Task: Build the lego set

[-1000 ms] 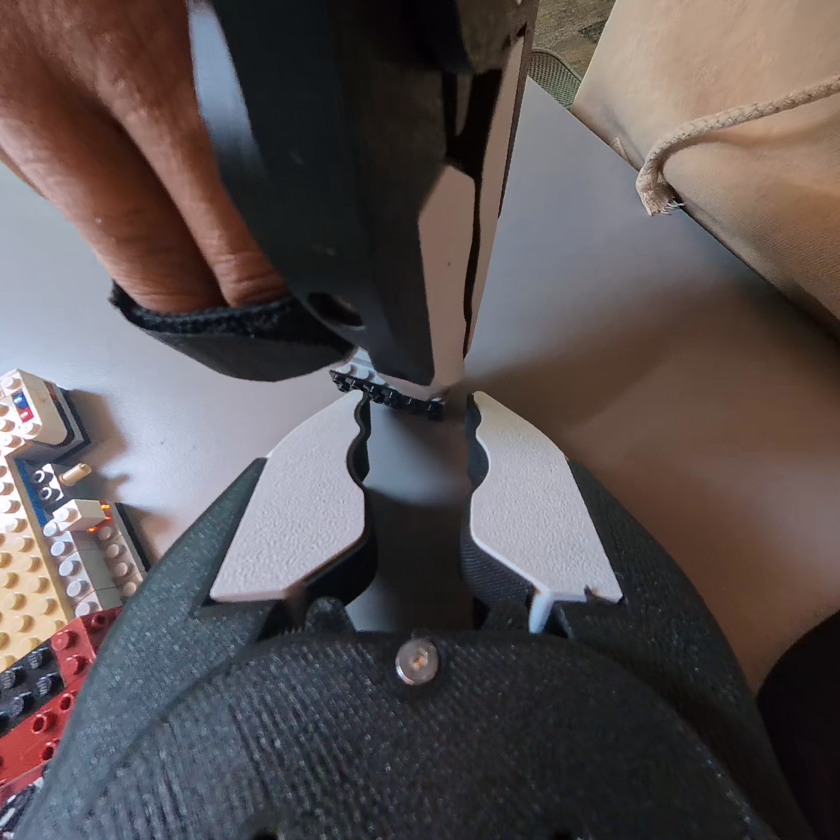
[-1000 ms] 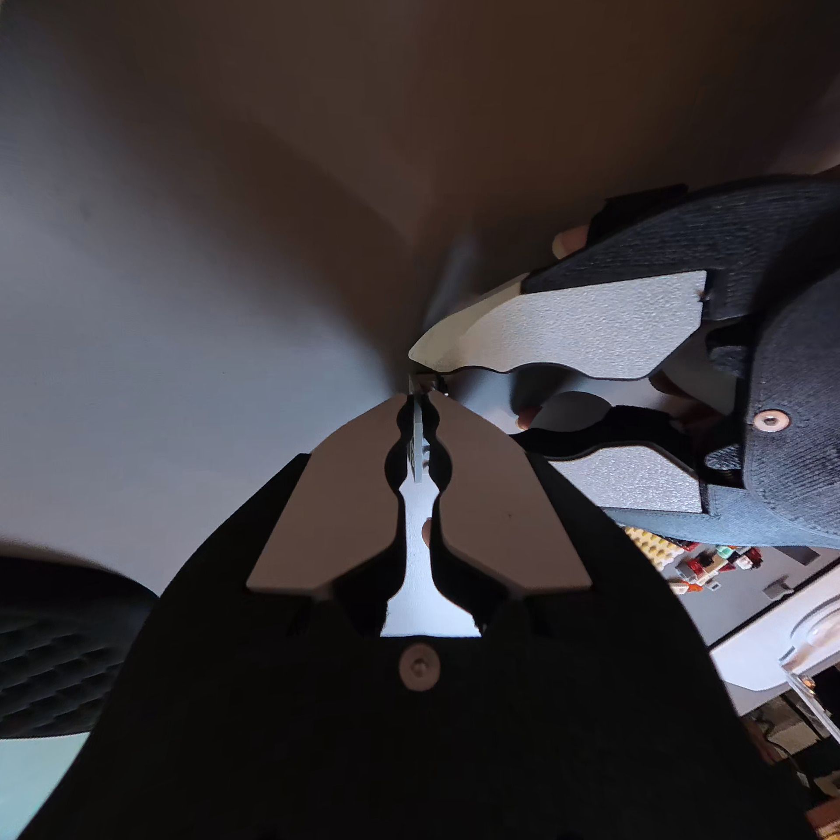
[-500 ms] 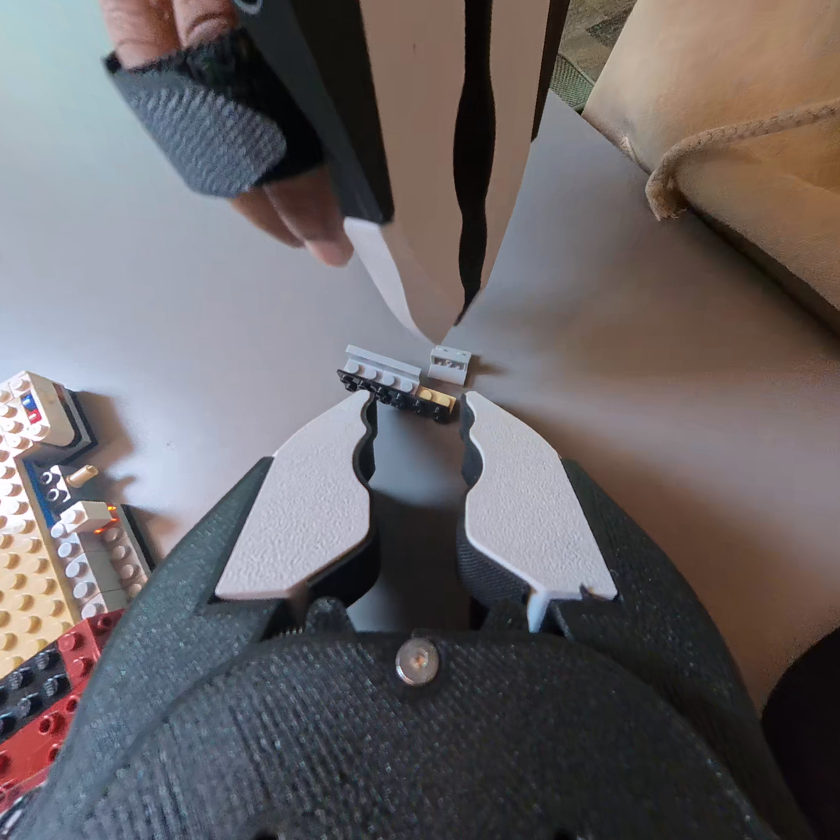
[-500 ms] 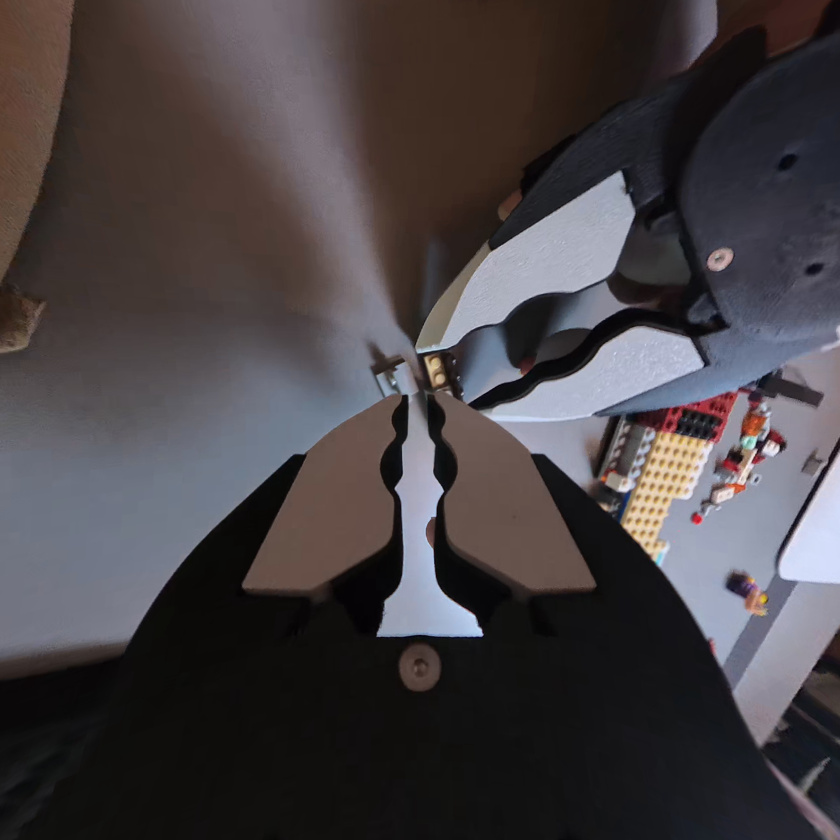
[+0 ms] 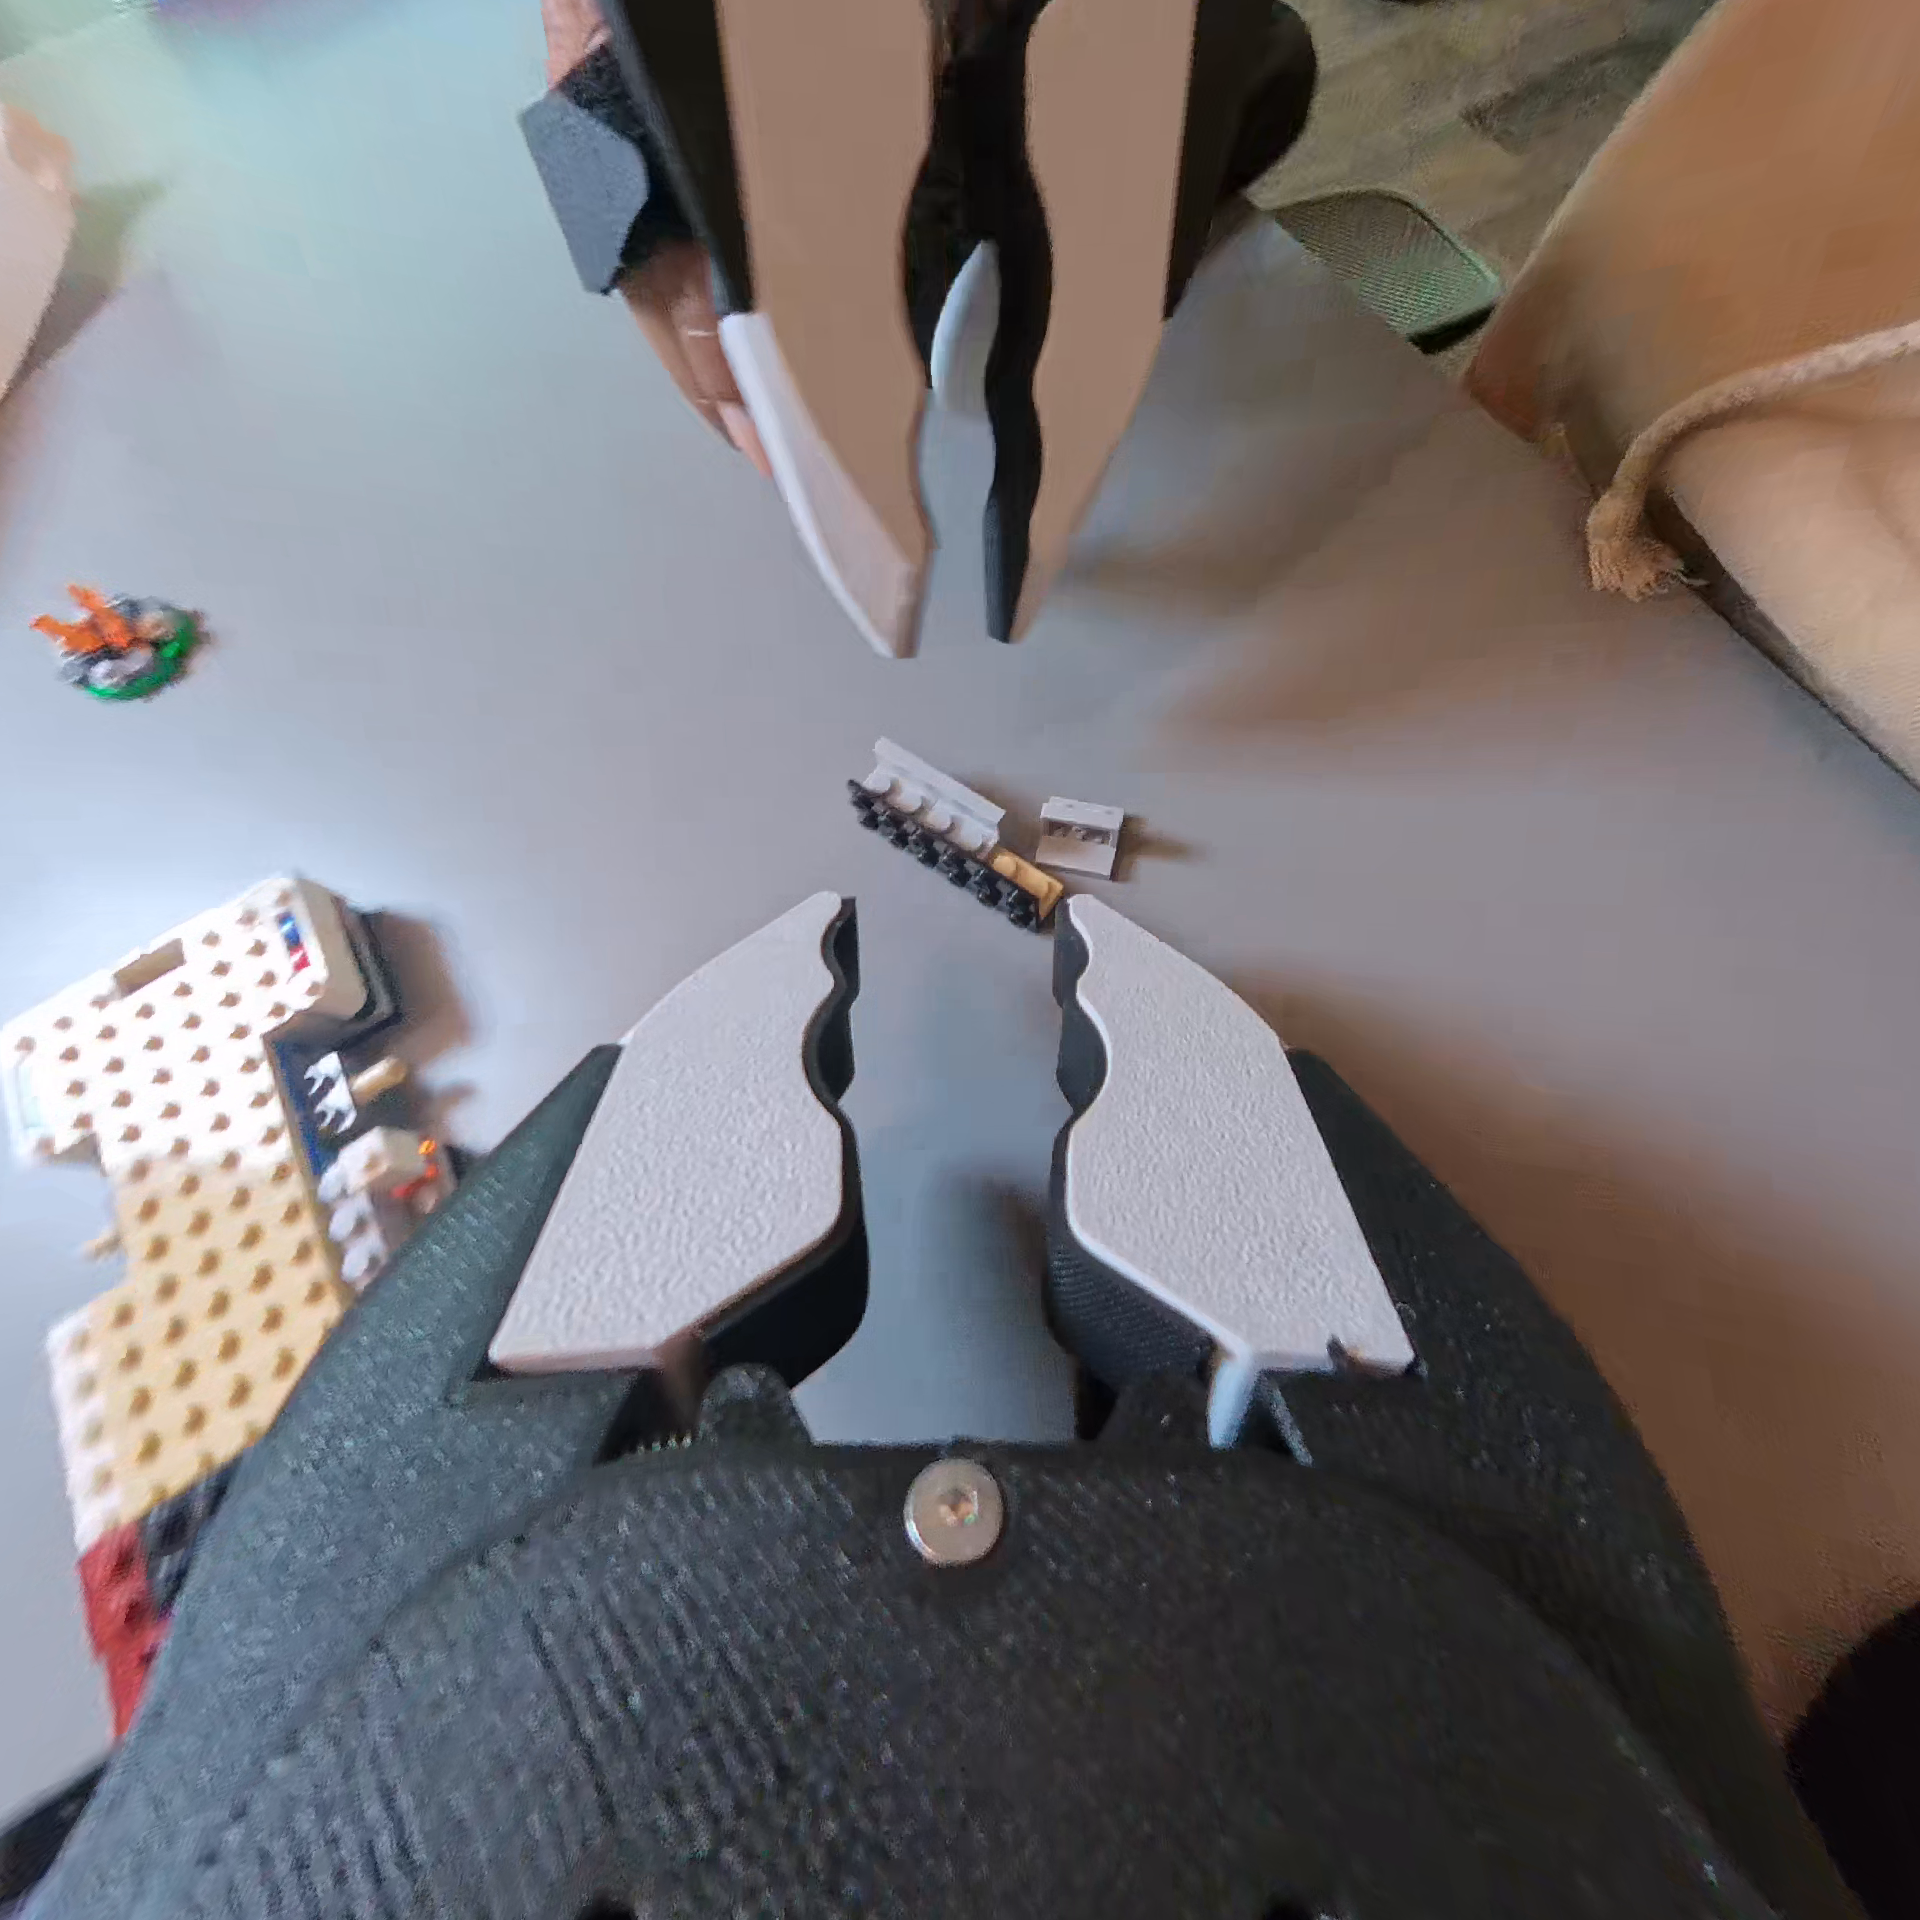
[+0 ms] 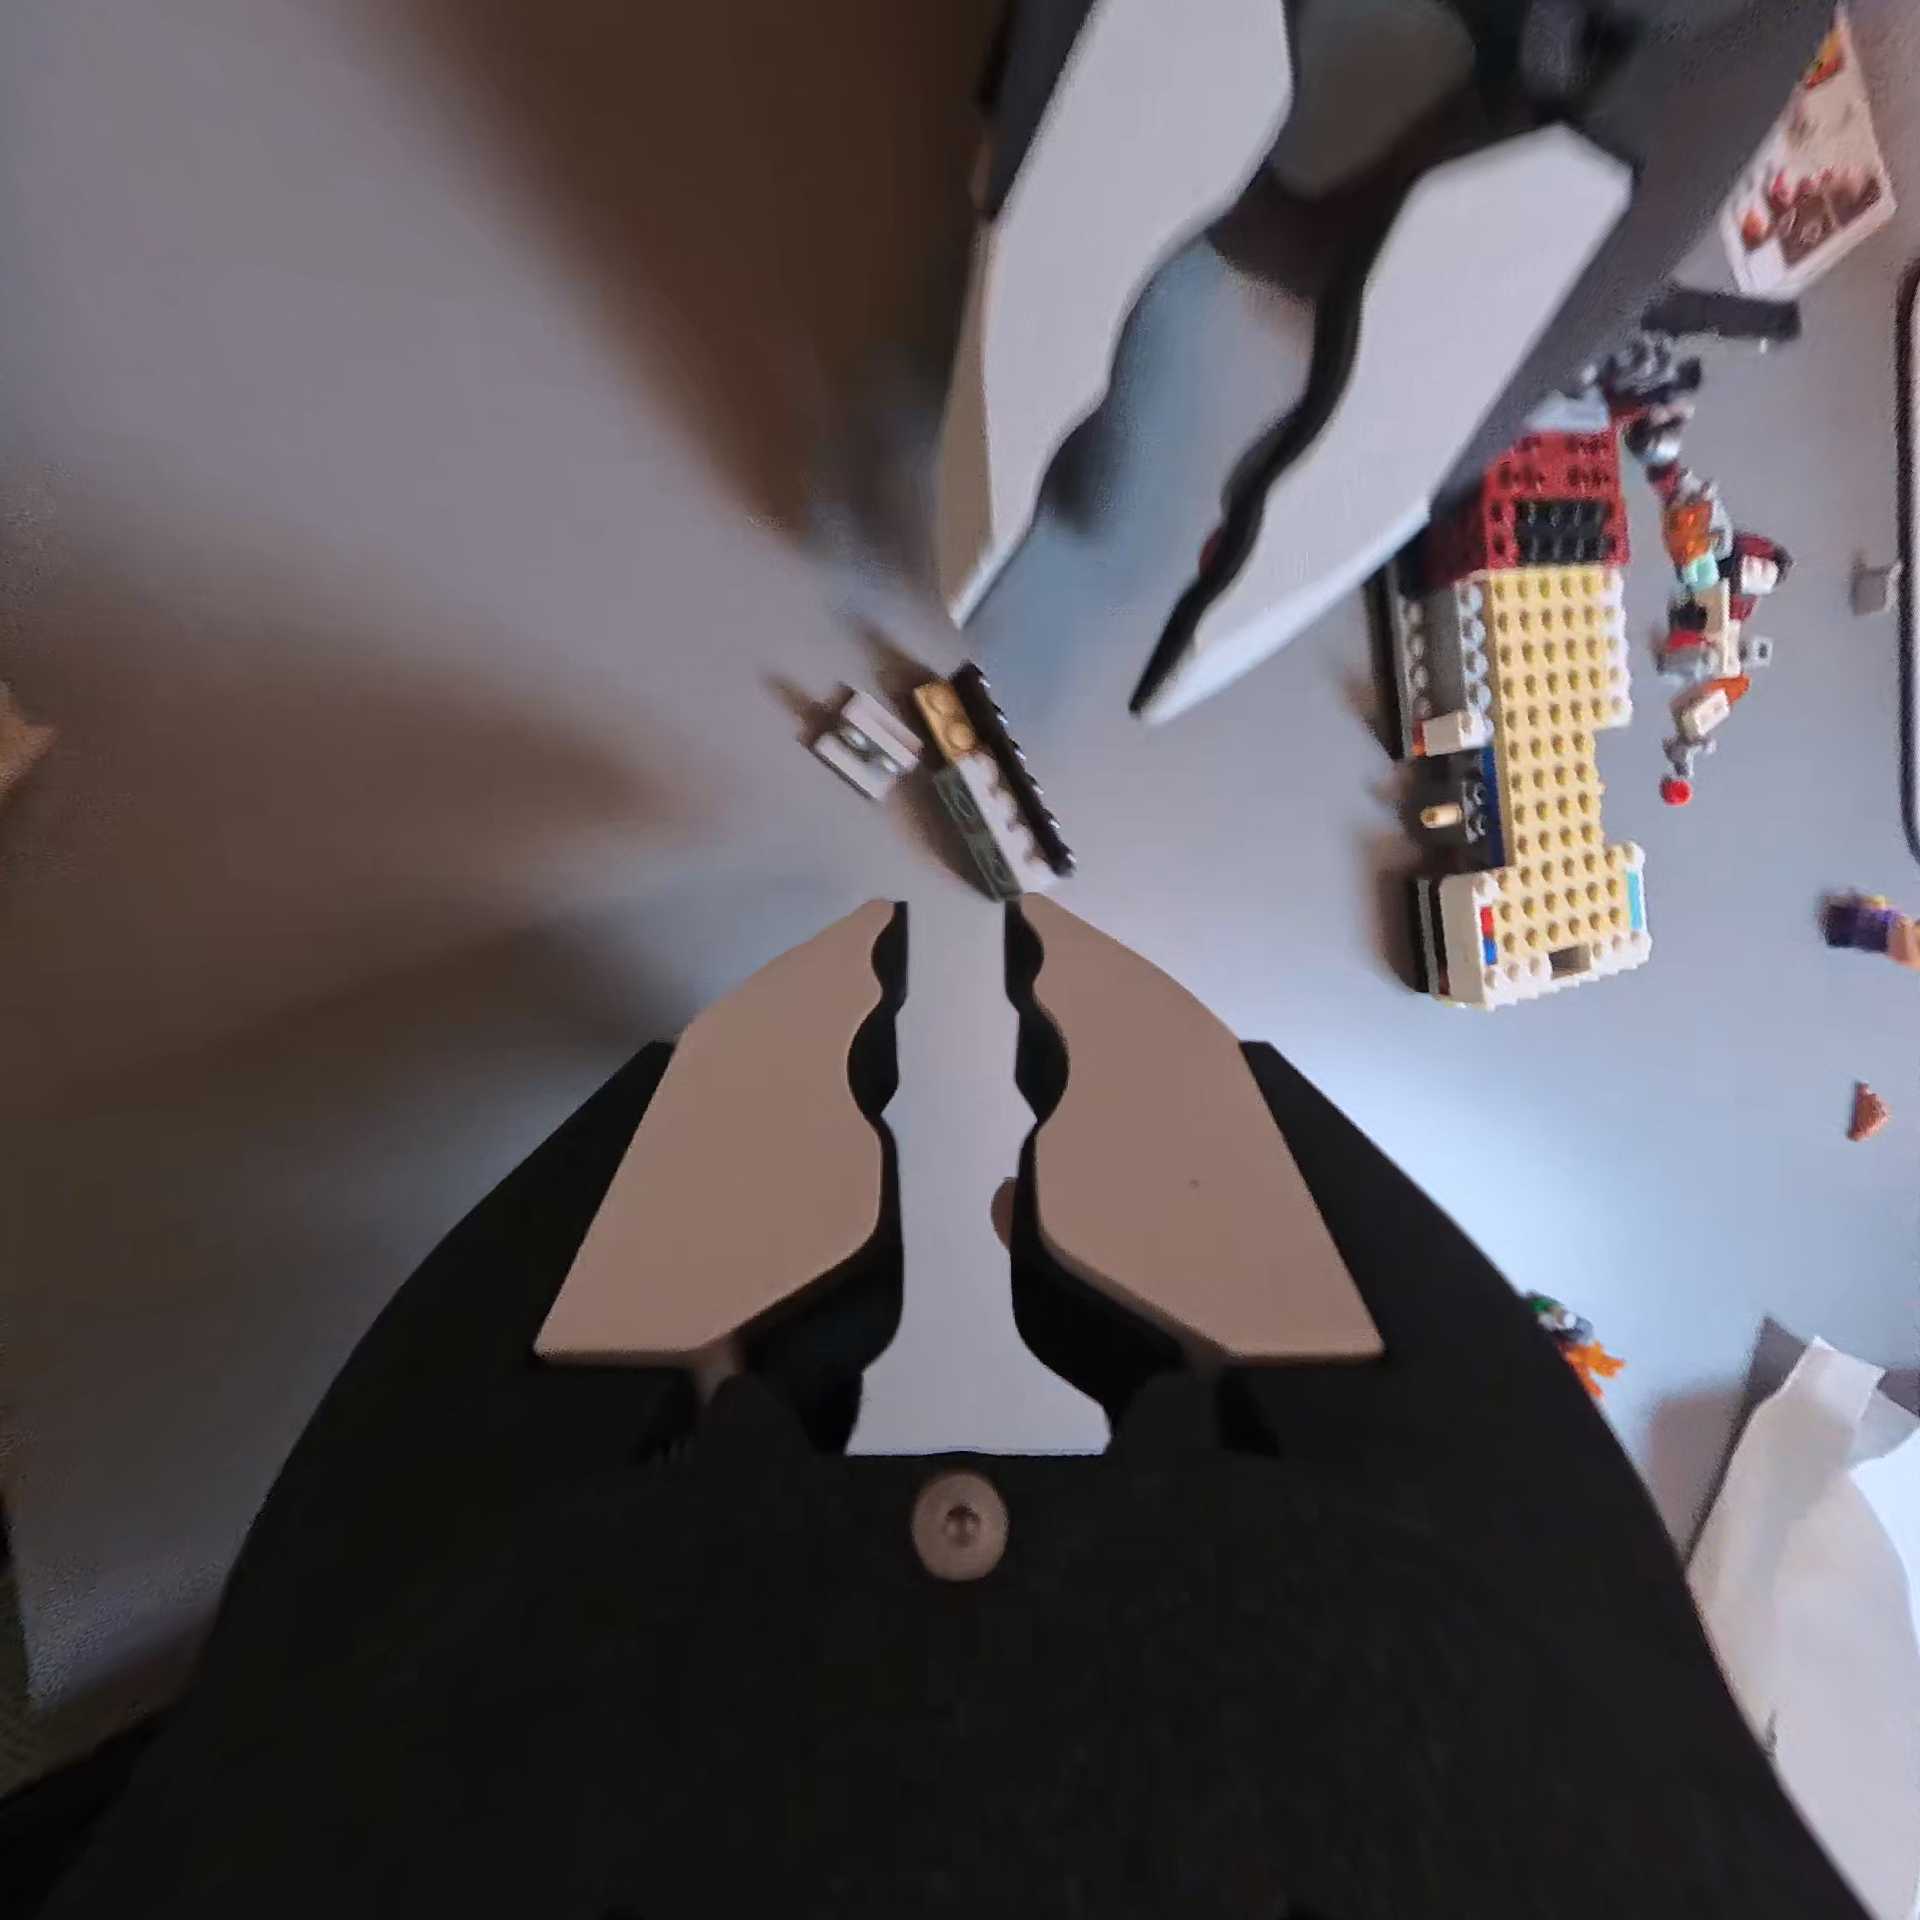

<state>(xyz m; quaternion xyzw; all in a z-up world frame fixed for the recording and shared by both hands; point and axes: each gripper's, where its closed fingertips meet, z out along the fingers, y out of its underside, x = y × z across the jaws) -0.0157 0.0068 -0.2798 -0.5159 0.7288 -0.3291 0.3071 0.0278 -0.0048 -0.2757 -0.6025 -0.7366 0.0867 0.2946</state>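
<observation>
A small brick assembly [image 5: 951, 857] lies on the grey table [image 5: 416, 520]: a black studded plate with a grey brick and a tan piece on it. A loose small grey brick [image 5: 1081, 836] lies just right of it. My left gripper [image 5: 956, 909] is open and empty, its tips just short of the assembly. My right gripper [image 5: 951, 639] hovers above and beyond the pieces, open a little with nothing between its fingers. In the right wrist view the right gripper [image 6: 956, 906] stands near the assembly [image 6: 997, 790], with the loose brick [image 6: 862, 743] and the left gripper [image 6: 1049, 665] beyond.
A large tan, white and red brick build [image 5: 187, 1195] lies to the left; it also shows in the right wrist view [image 6: 1538, 769]. Small figure parts [image 6: 1704, 623] are scattered beside it. A beige bag with a rope [image 5: 1714, 416] borders the right. White paper [image 6: 1818, 1558] lies nearby. My hands' fingertips stand some 5 centimetres from each other.
My right gripper let go of the small grey brick, which now lies beside the assembly, and opened slightly. Both grippers have pulled back from the pieces.
</observation>
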